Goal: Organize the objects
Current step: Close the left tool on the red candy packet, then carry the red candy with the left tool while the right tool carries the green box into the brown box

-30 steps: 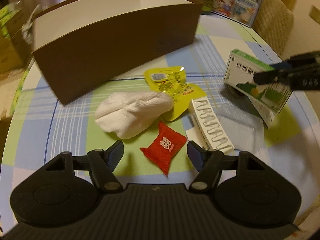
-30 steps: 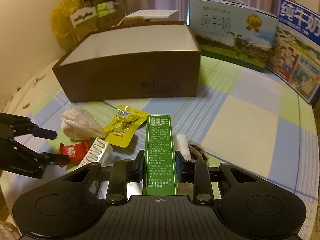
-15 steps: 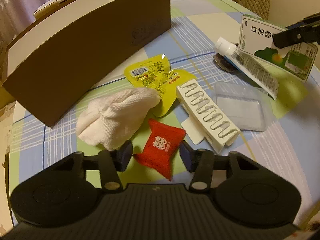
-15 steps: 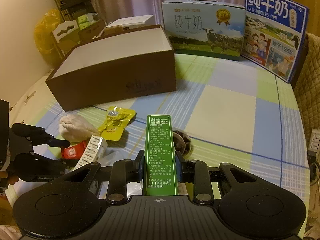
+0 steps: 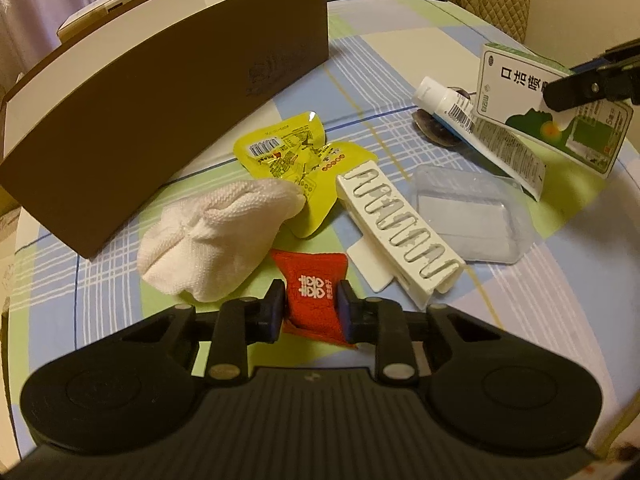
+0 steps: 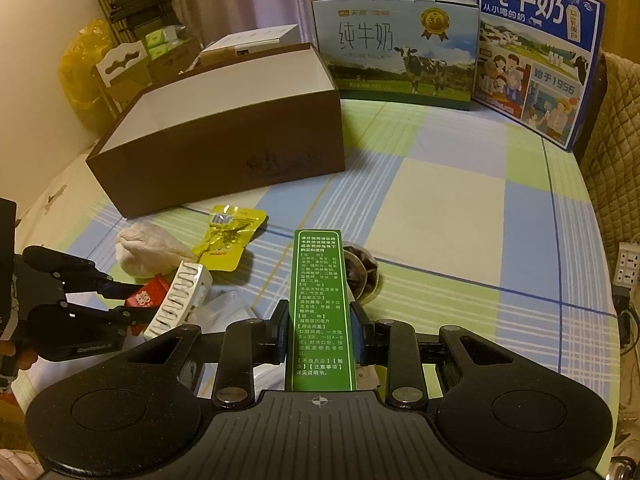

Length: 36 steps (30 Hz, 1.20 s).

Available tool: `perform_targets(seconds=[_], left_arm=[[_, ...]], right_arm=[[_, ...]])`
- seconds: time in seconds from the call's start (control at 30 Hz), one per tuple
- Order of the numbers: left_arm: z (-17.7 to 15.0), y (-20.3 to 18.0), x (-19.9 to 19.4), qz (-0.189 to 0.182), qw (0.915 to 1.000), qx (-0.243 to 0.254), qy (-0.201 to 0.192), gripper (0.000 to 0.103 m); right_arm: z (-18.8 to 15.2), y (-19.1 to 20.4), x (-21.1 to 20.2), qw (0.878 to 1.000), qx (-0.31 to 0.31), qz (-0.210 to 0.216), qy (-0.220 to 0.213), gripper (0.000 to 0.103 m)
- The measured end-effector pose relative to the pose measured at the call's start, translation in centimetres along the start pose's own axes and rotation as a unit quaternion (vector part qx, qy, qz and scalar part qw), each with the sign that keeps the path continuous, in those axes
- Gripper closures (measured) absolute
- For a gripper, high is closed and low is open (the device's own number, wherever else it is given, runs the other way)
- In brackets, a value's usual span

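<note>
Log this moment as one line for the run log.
left gripper: shut on red packet | right gripper: shut on green box | brown box: open, nothing seen inside

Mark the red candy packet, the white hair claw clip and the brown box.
red candy packet [image 5: 314,280], left wrist view, printed face.
white hair claw clip [image 5: 400,228], left wrist view, toothed top.
brown box [image 6: 224,152], right wrist view, front wall.

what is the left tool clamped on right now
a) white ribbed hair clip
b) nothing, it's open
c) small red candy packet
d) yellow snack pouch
c: the left tool has both fingers pressed against the sides of the small red candy packet; the clip and pouch lie untouched beyond it.
</note>
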State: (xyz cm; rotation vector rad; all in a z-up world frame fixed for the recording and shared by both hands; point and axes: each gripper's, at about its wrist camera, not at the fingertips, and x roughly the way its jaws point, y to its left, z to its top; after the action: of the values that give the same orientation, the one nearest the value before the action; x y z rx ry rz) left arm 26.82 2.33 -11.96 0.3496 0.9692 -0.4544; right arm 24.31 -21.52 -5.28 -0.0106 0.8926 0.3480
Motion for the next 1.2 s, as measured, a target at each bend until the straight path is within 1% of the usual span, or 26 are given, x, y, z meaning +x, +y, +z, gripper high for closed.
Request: perform_targets(seconds=[0.3,0.57,0.73,0.87,1.07,1.2], left_arm=[[-0.1,0.2,-0.6,-0.008,0.9998,-0.017,0.003,0.080],[0.3,0.8,-2.4,-0.014,0.9992,-0.034,-0.013,0.080],[1.1,1.3,-4.4,-0.019,0.9981,-0.046,-0.036,0.080],[2.0,2.2,-6.1,-0.019,0.9961,-0.065,-0.058,0.080],[3.7,4.0,-8.4,-0.009,0.9904,-0.099,-0.096,0.080],[5.1,5.7,-9.2,0.003,0.9852,-0.128,-0.114,0.080]], right_arm=[[0.1,0.2,-0.1,1.000,-0.002,0.002,-0.002,0.076],[0.6,0.4,-0.3,1.000,-0.002,0.007,-0.011,0.076],[1.4,0.5,-0.7,1.000,-0.003,0.014,-0.024,0.076],[2.1,0.7,-1.1,0.999,-0.006,0.019,-0.035,0.076],[3.6,1.1,-1.3,0.998,-0.019,0.028,-0.052,0.076],[5.5,1.7,-1.1,0.996,-0.030,0.039,-0.069,0.076]])
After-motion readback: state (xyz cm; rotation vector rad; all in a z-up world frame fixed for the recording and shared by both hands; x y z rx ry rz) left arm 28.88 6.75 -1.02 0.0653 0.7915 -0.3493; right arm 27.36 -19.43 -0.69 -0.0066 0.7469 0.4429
